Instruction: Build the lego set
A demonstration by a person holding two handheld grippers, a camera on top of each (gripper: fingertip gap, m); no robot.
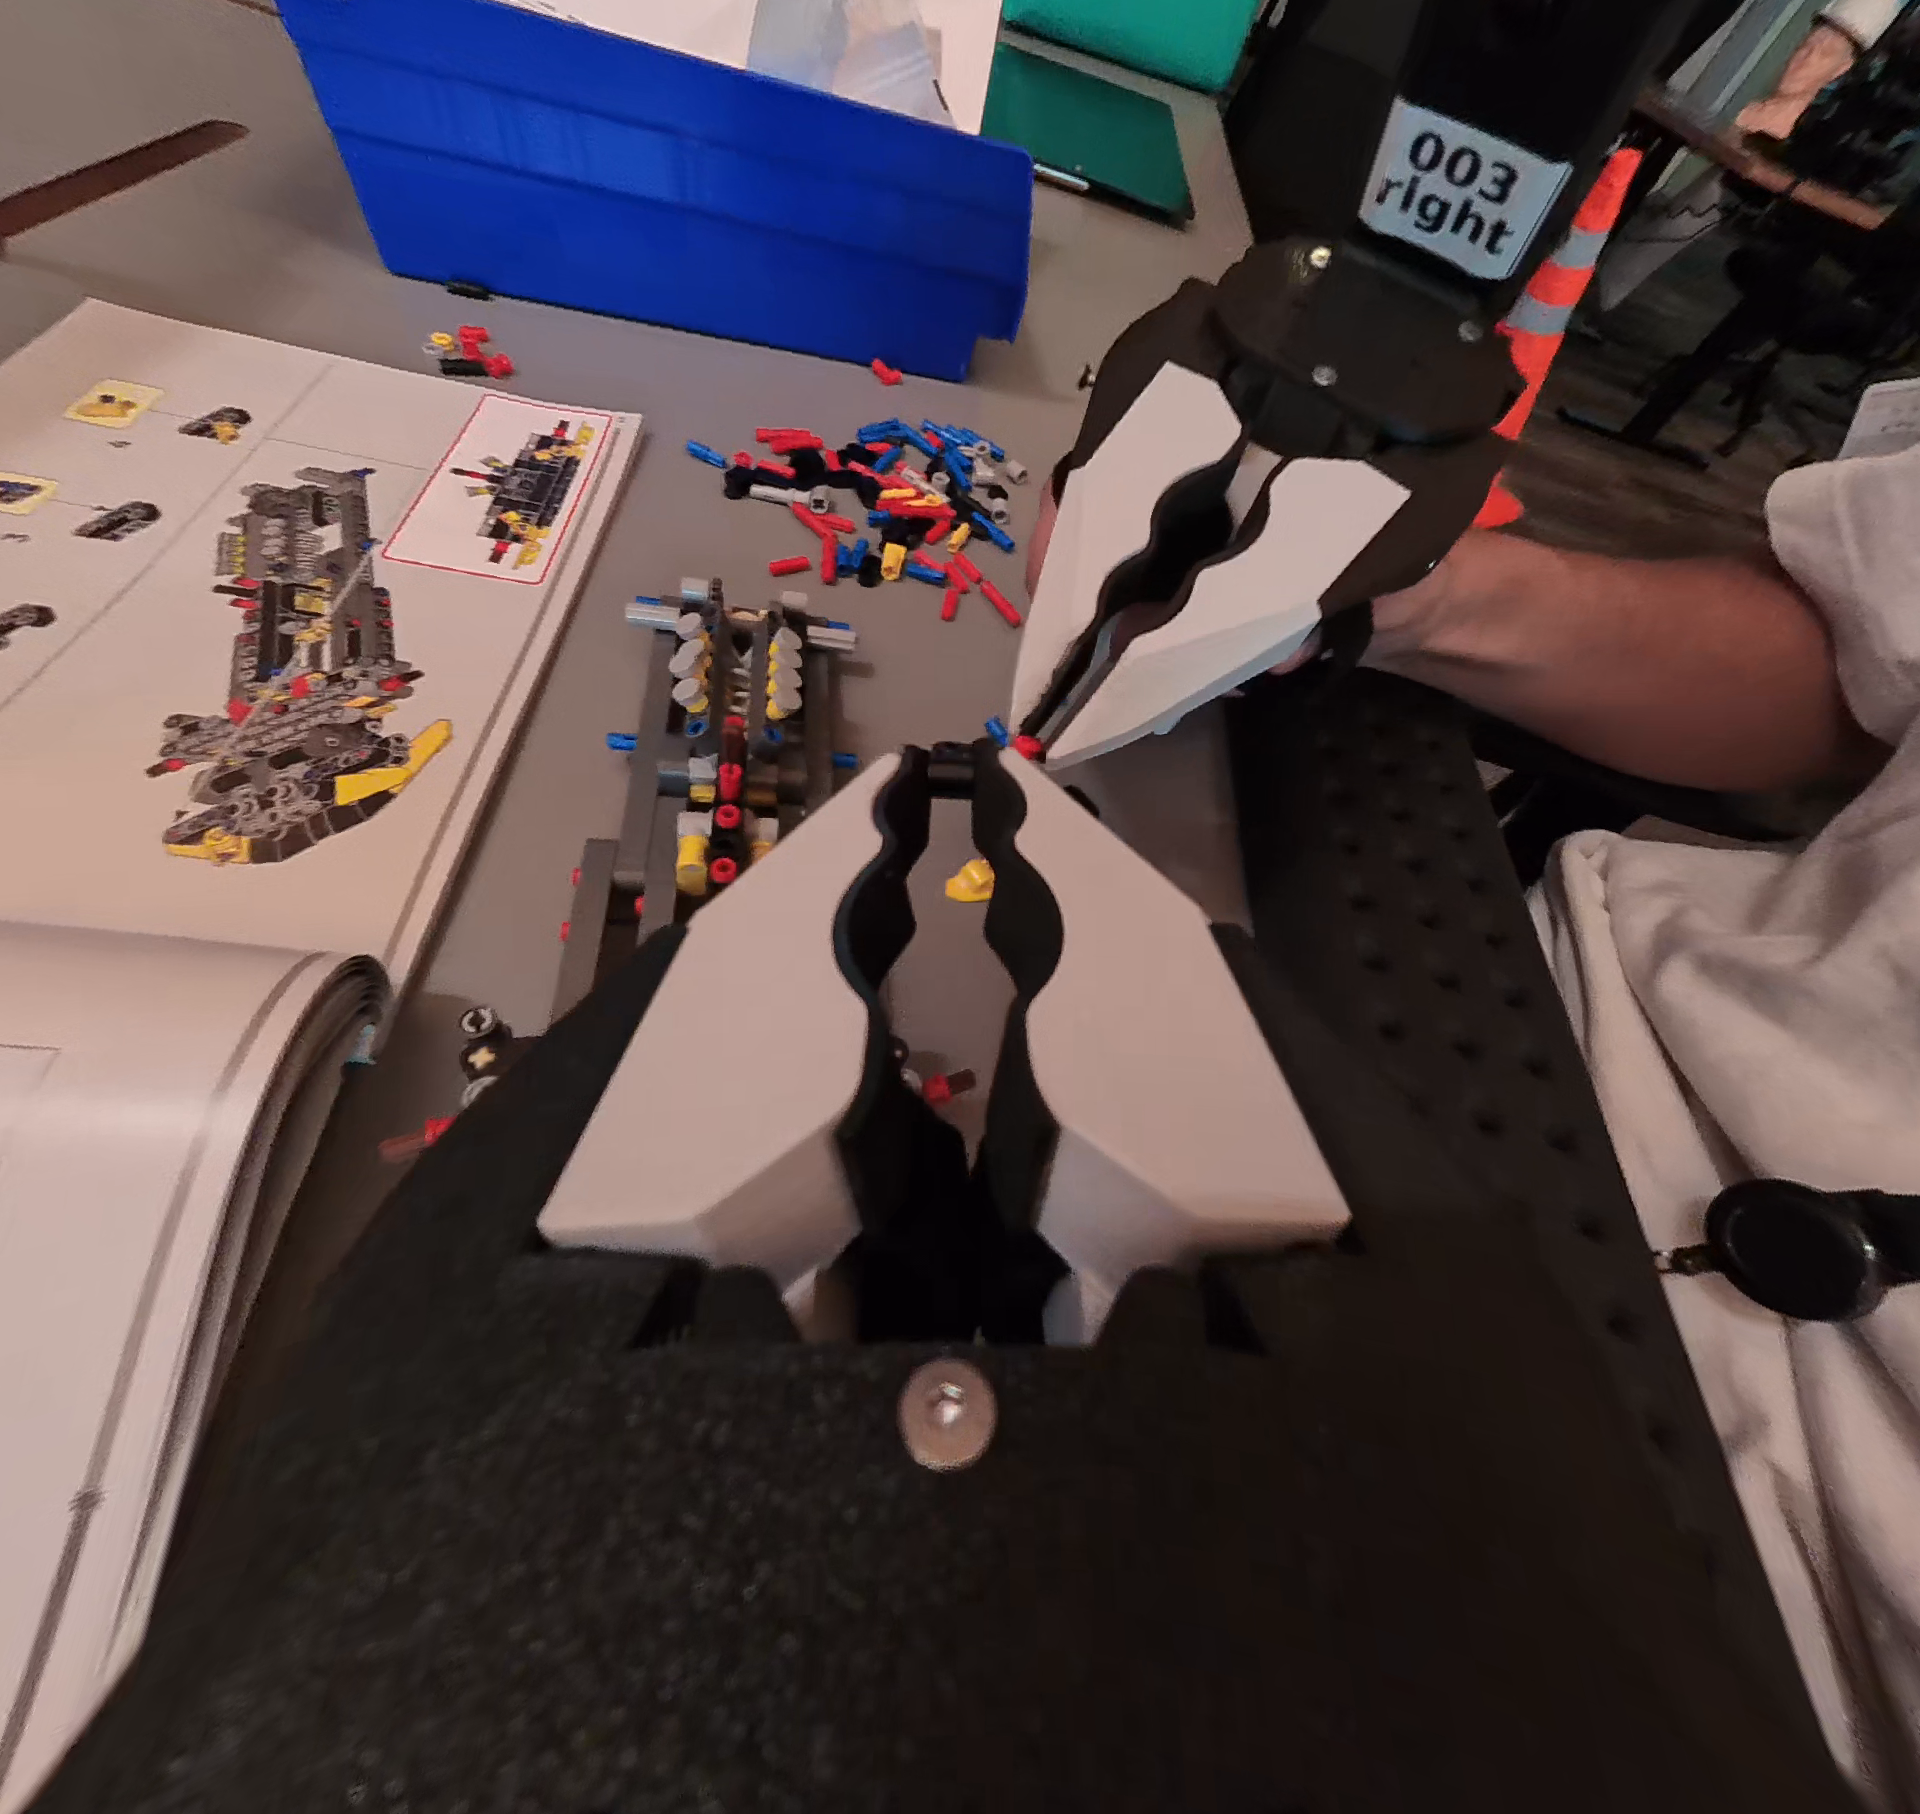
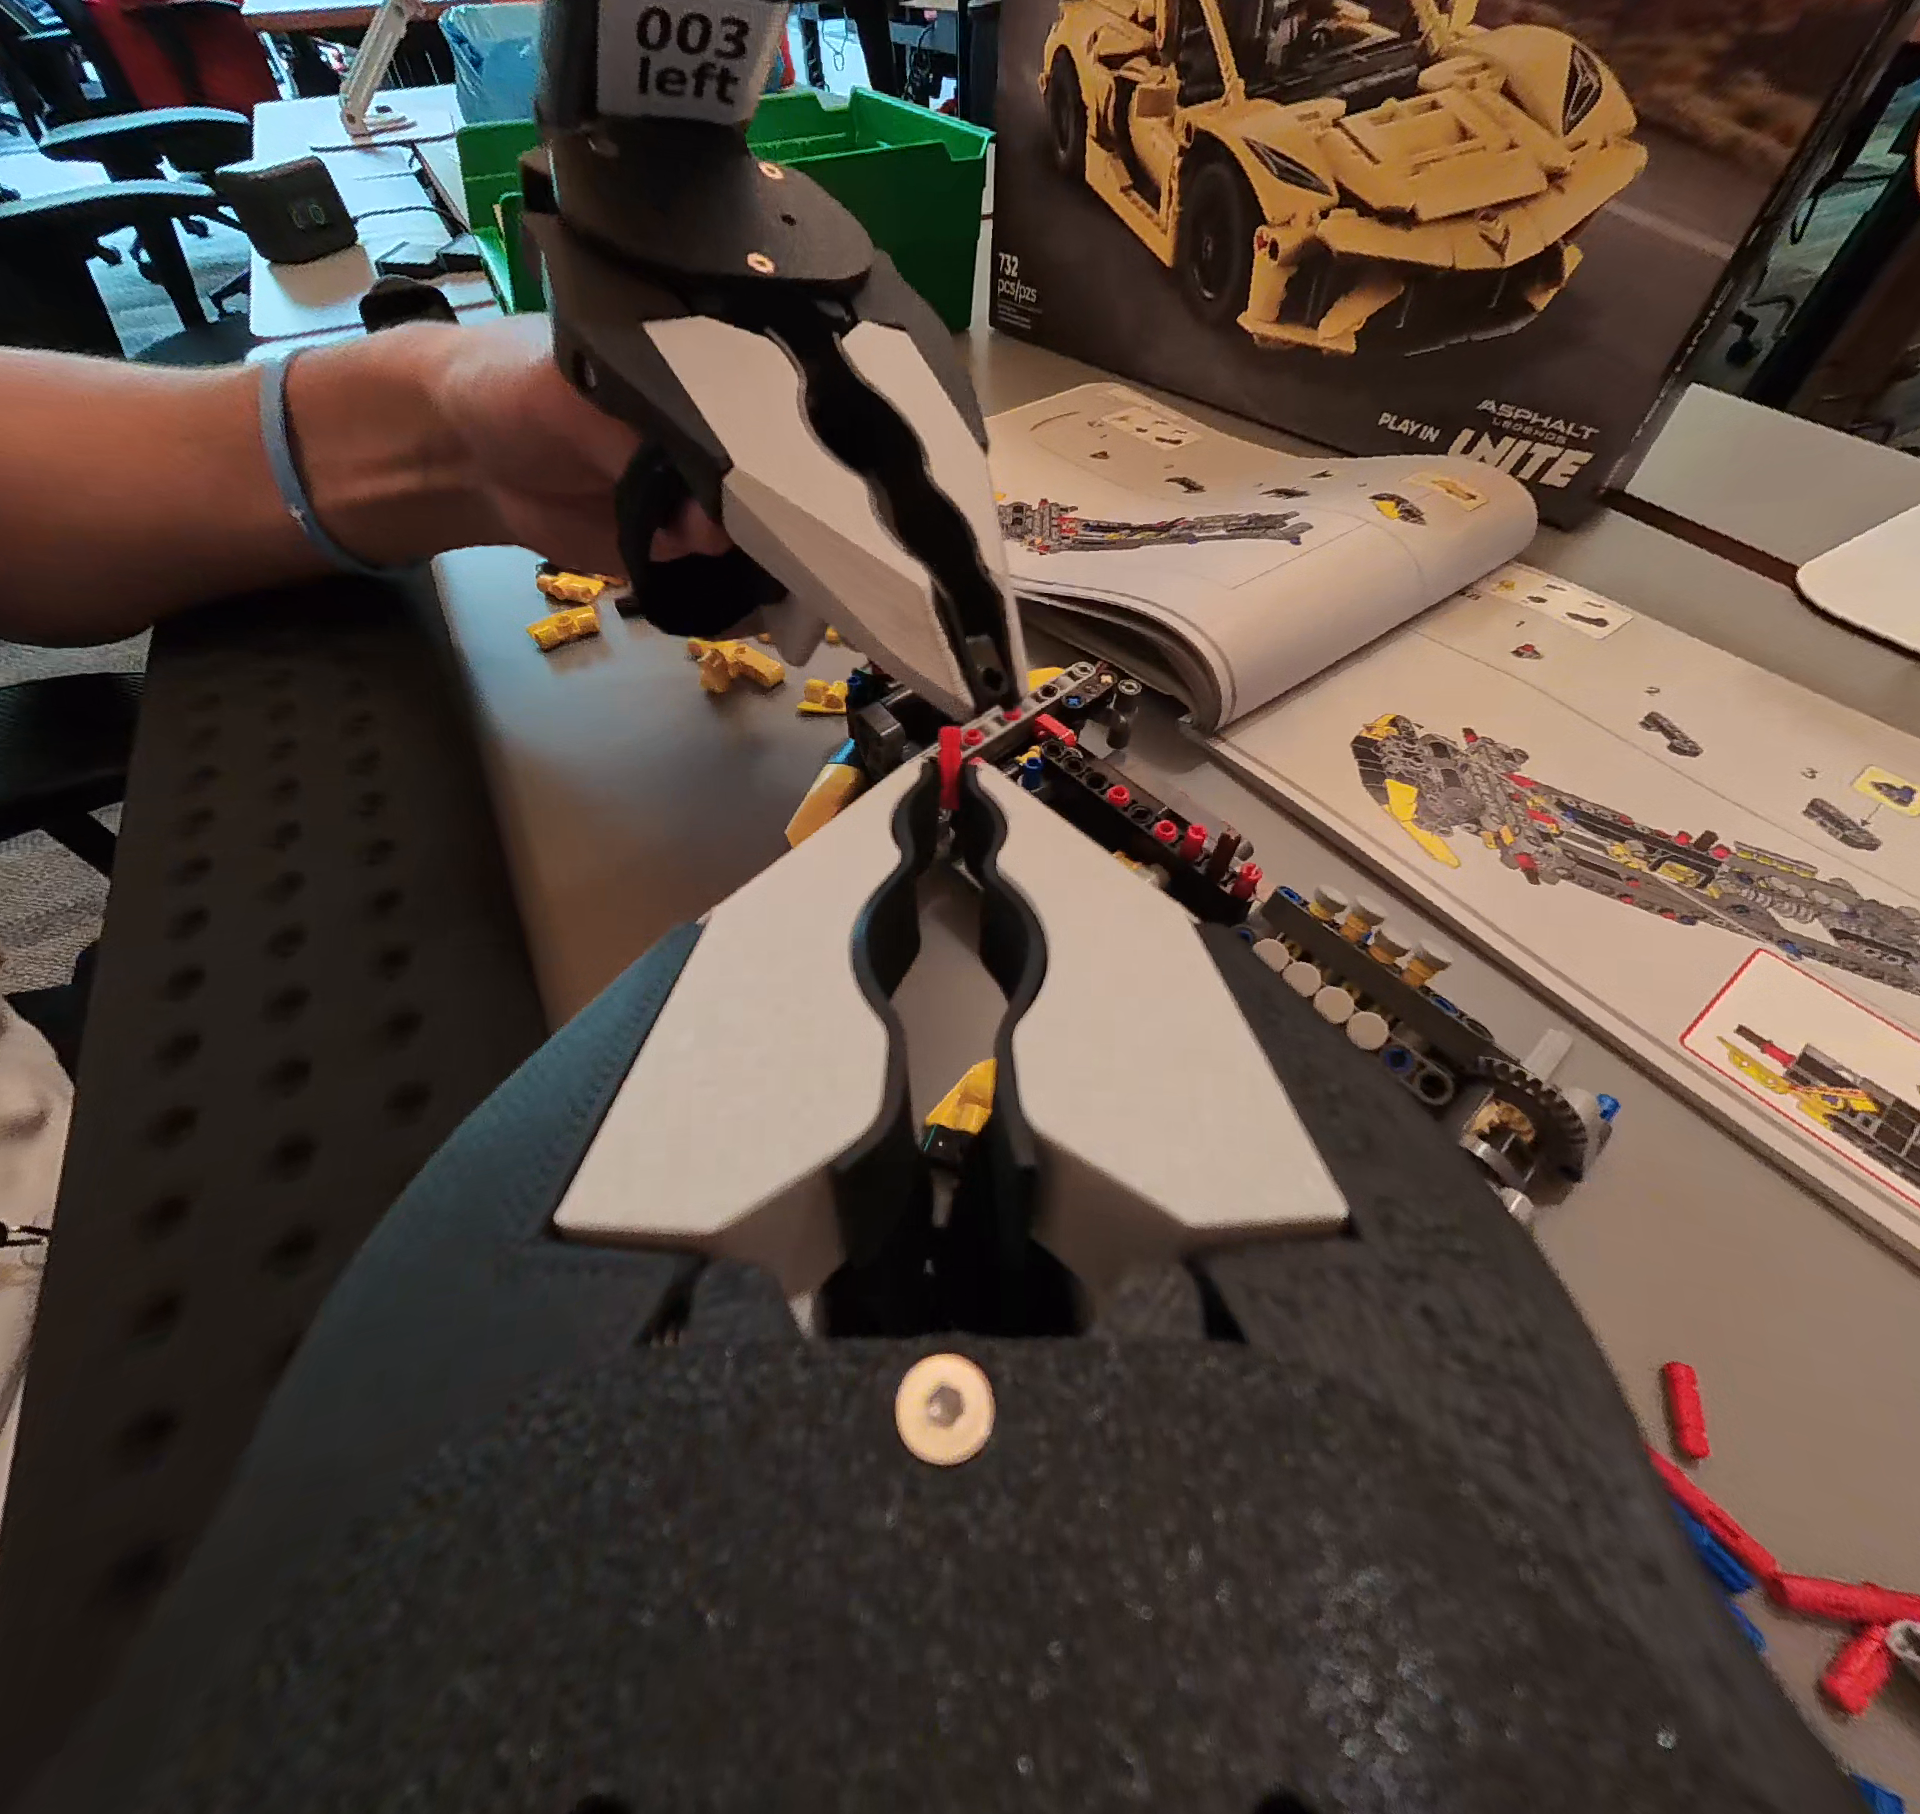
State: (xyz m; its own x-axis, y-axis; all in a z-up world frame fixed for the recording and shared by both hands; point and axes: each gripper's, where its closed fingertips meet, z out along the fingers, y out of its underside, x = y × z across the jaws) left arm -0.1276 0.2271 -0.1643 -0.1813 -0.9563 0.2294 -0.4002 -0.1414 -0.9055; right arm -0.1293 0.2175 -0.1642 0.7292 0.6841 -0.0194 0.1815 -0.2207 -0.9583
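We see two grippers, each with a pair of white wedge-shaped fingers lined in wavy black rubber and set on a grainy black body. The left gripper [image 1: 951,756] pinches a dark grey beam [image 2: 1023,715], a flat bar with a row of round holes, at the near end of the chassis [image 1: 727,725]. The right gripper [image 2: 951,777] pinches one small red pin [image 2: 949,765], a short ribbed plastic peg, with its tip right at that beam. The chassis, a long dark frame studded with red, yellow and blue pegs and two rows of pale round caps, lies flat on the smooth grey table [image 1: 582,382] beside the open manual [image 1: 260,559]. Beyond it sits one loose pile of pins [image 1: 883,507] in red, blue, black, grey and yellow, with a smaller cluster farther left. One blue plastic bin [image 1: 665,195] holds white paper. In the right wrist view, at least five yellow connectors [image 2: 566,621] lie scattered near the hand [image 2: 457,445] holding the left gripper, one green bin [image 2: 894,164] stands behind, and one glossy box [image 2: 1434,175] picturing a yellow car stands upright behind the manual.
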